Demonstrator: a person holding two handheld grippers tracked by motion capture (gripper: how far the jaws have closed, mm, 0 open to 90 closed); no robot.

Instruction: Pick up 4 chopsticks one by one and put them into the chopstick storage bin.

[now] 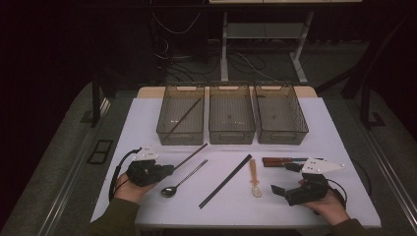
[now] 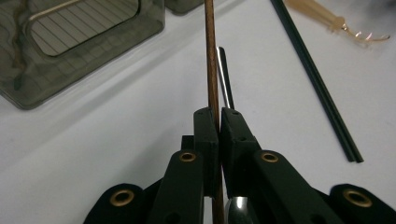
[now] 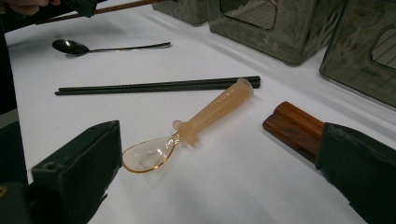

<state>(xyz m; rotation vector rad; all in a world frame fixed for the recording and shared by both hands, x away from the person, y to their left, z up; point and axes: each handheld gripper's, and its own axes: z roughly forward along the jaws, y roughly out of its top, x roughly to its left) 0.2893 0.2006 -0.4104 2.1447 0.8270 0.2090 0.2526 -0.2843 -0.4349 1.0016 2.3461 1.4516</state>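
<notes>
Left fingers (image 2: 218,122) clamp brown chopstick (image 2: 211,56); right fingers (image 3: 215,172) gape over bare table (image 3: 233,186).

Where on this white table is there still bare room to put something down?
The white table is bare left of the three smoky plastic bins, also right of them. It is crowded in the middle: metal spoon, black chopsticks, amber plastic spoon.

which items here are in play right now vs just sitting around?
In play: left gripper, shut on the brown chopstick; left bin, already holding a similar stick.
Lying about: metal spoon, black chopsticks, amber spoon, wooden-handled utensils, right gripper, open.
</notes>
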